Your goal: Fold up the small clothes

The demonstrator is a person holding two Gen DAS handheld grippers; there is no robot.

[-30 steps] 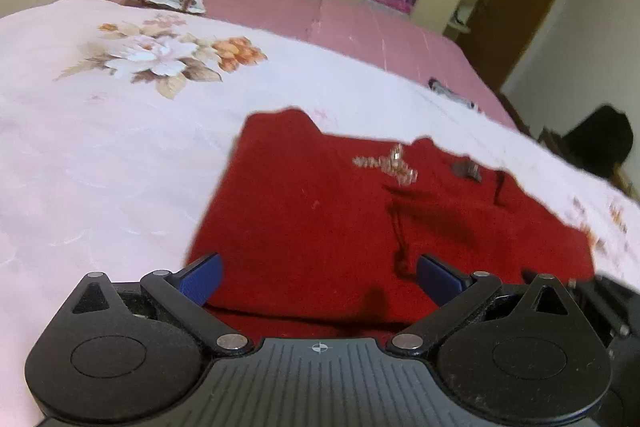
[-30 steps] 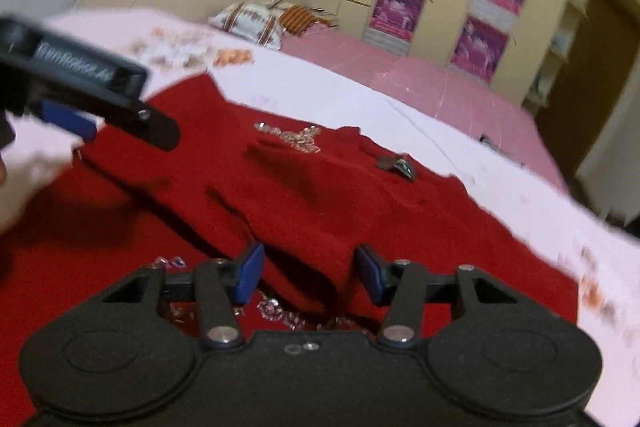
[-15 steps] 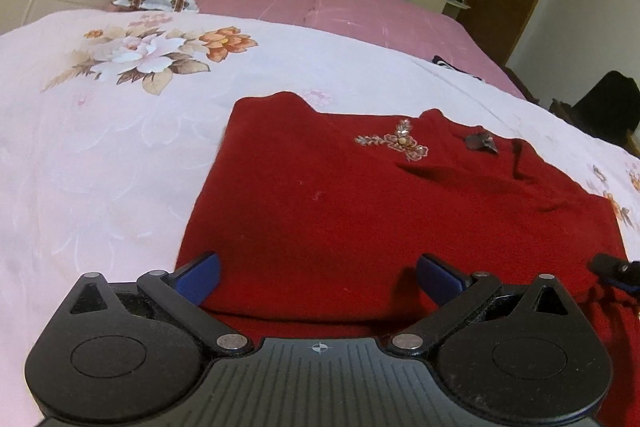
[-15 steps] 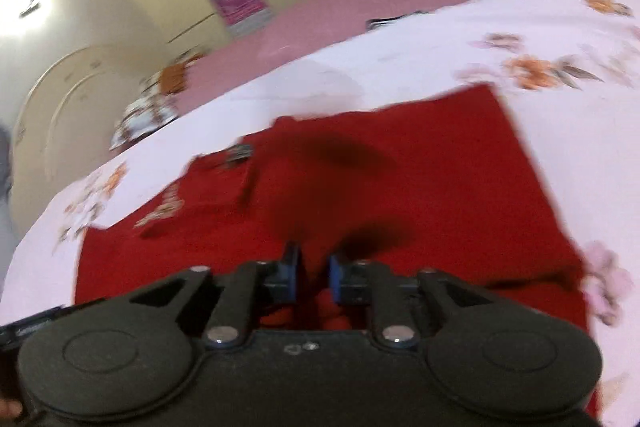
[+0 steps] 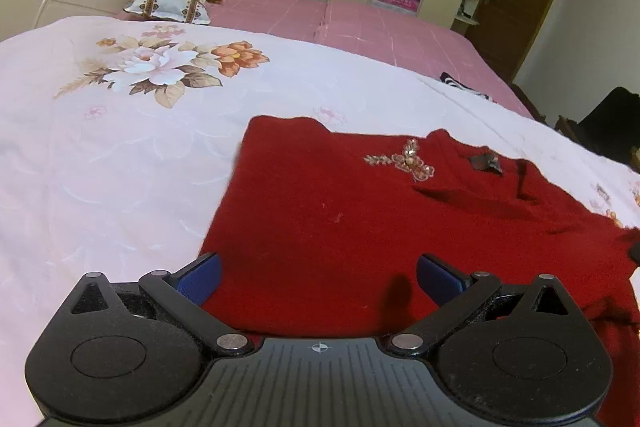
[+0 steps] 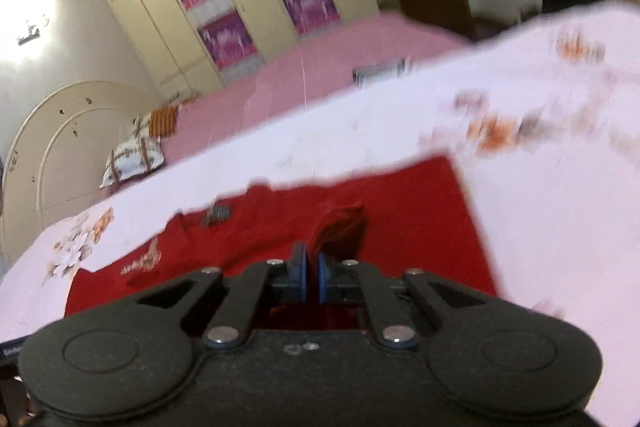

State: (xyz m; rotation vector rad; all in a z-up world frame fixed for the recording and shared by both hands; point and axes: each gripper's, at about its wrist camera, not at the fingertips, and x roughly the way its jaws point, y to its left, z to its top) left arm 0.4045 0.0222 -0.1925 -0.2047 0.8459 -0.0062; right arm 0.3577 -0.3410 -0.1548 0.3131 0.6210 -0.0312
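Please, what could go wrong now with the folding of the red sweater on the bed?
1. The right tongs are shut on a small bunch of the red sweater; such a small pinch may slip out or drag the layers crooked.
2. The bead decoration could catch when cloth is pulled over it.
3. The left tongs hang open, so nothing holds the near edge.

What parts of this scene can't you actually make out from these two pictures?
- Near edge of the red sweater: left view, hidden behind the left gripper.
- Whether cloth sits between the right gripper fingers: right view, blurred.
- Floral bedspread print: right view, smeared by motion blur.
- Dark tag on the sweater: too small to read.
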